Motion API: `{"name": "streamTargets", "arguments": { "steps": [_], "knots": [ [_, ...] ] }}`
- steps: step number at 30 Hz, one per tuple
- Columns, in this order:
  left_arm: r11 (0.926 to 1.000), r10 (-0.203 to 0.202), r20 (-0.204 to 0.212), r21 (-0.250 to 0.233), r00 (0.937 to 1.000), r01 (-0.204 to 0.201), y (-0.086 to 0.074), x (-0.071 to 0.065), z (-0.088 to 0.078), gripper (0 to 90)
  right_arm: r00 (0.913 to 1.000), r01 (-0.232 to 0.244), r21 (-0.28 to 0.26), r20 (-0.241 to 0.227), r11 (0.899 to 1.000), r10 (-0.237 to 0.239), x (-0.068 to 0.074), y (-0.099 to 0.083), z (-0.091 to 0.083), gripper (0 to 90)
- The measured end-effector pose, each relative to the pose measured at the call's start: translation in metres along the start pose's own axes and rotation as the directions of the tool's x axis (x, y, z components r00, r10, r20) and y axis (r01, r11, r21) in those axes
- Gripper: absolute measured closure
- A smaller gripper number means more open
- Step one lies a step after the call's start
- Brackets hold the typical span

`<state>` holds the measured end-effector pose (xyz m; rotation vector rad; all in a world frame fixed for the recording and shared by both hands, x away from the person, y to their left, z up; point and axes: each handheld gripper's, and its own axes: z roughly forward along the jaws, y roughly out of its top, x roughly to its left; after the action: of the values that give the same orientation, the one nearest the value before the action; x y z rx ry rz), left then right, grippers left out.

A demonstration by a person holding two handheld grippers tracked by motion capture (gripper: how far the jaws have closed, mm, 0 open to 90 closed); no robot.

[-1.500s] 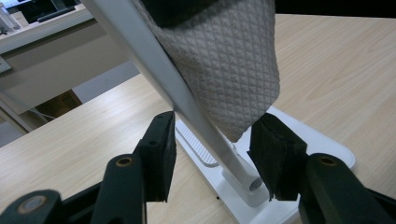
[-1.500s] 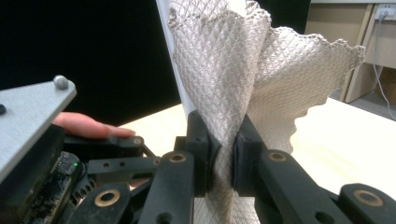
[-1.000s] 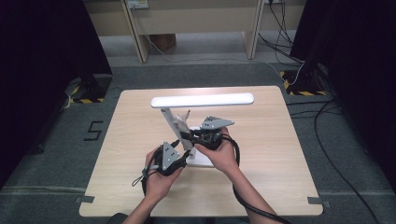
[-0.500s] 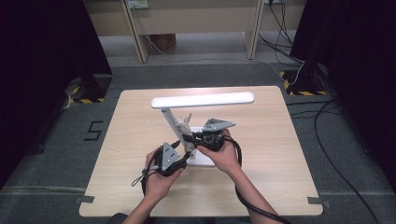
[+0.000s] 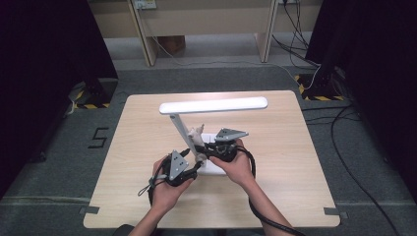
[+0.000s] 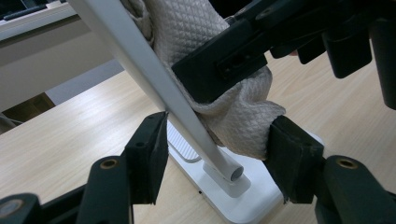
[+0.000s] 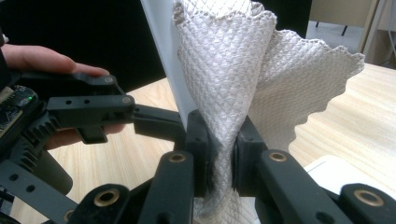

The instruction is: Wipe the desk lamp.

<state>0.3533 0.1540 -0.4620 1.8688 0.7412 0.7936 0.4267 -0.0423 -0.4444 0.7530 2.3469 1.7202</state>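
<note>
Right gripper view: cloth (image 7: 229, 60), pale, waffle-textured, is pinched between the right gripper (image 7: 219, 154) pads, bunched and standing upward against the white lamp stem (image 7: 161, 46). Jaws narrow, clamped on fabric

Left gripper view: cloth (image 6: 233, 116) is wrapped around the lower stem (image 6: 154, 74), just above the lamp base (image 6: 243, 205). Left gripper (image 6: 217, 158) straddles the stem with jaws wide; they have just been opening. Stem and a fold of cloth lie between them; the pad on the picture's right seems to touch the cloth, the other pad stands clear of the stem. No grip

High view: lamp sits mid-table (image 5: 147, 147), its long bar head (image 5: 214, 104) level above, stem leaning. Left gripper (image 5: 189, 162) is at the stem foot, right gripper (image 5: 209, 150) just beside it, over the base (image 5: 216, 168)

Judgement: work in hand looks like wiping the stem with the cloth

Risks from here:
- Lamp is light and leaning; with the left gripper released, a sideways pull from the cloth could slide or tip the base
- Cloth is held by one small bunch; drag along the stem may pull it out of the pads
- Loose fold near the left pad could snag if those jaws shut again
- Grippers are crowded together; jaw collision likely if either swings
</note>
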Motion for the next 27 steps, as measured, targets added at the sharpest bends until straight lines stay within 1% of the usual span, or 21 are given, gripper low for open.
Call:
{"name": "streamTargets", "arguments": {
  "steps": [3,8,9,12,16,17,19,23,24,25,26,27],
  "knots": [
    [1.0000,-0.003,0.014,-0.001,0.9999,0.003,-0.001,0.000,-0.001,41.1,1.0000,0.006,0.006,0.001,1.000,-0.006,-0.001,-0.002,0.000,80.5],
    [0.9999,-0.012,0.029,-0.007,0.9995,0.012,-0.001,0.001,-0.004,40.9,1.0000,-0.004,0.021,0.006,1.000,0.004,-0.002,-0.007,0.000,80.5],
    [0.9999,-0.009,0.031,-0.005,0.9995,0.009,0.000,0.001,-0.005,40.9,1.0000,-0.001,0.024,0.009,1.000,0.000,-0.003,-0.008,0.000,80.5],
    [0.9998,-0.019,0.015,-0.009,0.9997,0.020,0.001,0.003,-0.011,40.9,0.9999,0.002,0.030,0.010,1.000,-0.002,-0.004,-0.011,0.001,80.5],
    [0.9996,-0.018,0.007,-0.021,0.9998,0.018,0.003,0.007,-0.020,40.8,0.9999,-0.004,0.038,0.010,0.999,0.003,-0.004,-0.014,0.001,80.5],
    [0.9990,-0.030,0.007,-0.033,0.9995,0.030,0.004,0.008,-0.022,40.4,0.9999,-0.004,0.041,0.013,0.999,0.004,-0.005,-0.015,0.001,80.5],
    [0.9985,-0.031,0.003,-0.046,0.9995,0.031,0.007,0.010,-0.027,40.3,0.9997,0.005,0.060,0.023,0.998,-0.006,-0.005,-0.018,0.002,80.5],
    [0.9955,-0.056,-0.014,-0.077,0.9983,0.055,0.016,0.016,-0.033,40.7,0.9996,-0.006,0.070,0.028,0.998,0.004,-0.007,-0.024,0.005,80.5],
    [0.9940,-0.071,-0.015,-0.085,0.9974,0.069,0.019,0.018,-0.033,40.8,0.9996,-0.009,0.068,0.027,0.998,0.007,-0.007,-0.026,0.005,80.5],
    [0.9915,-0.081,-0.016,-0.104,0.9965,0.079,0.022,0.021,-0.032,40.9,0.9995,-0.008,0.069,0.030,0.998,0.005,-0.007,-0.026,0.005,80.5],
    [0.9890,-0.102,-0.020,-0.109,0.9946,0.100,0.024,0.023,-0.032,40.9,0.9995,-0.009,0.070,0.030,0.998,0.007,-0.007,-0.027,0.006,80.5],
    [0.9891,-0.107,-0.033,-0.105,0.9937,0.103,0.027,0.026,-0.032,40.8,0.9995,-0.010,0.073,0.030,0.997,0.008,-0.007,-0.027,0.006,80.5]
  ]
}}
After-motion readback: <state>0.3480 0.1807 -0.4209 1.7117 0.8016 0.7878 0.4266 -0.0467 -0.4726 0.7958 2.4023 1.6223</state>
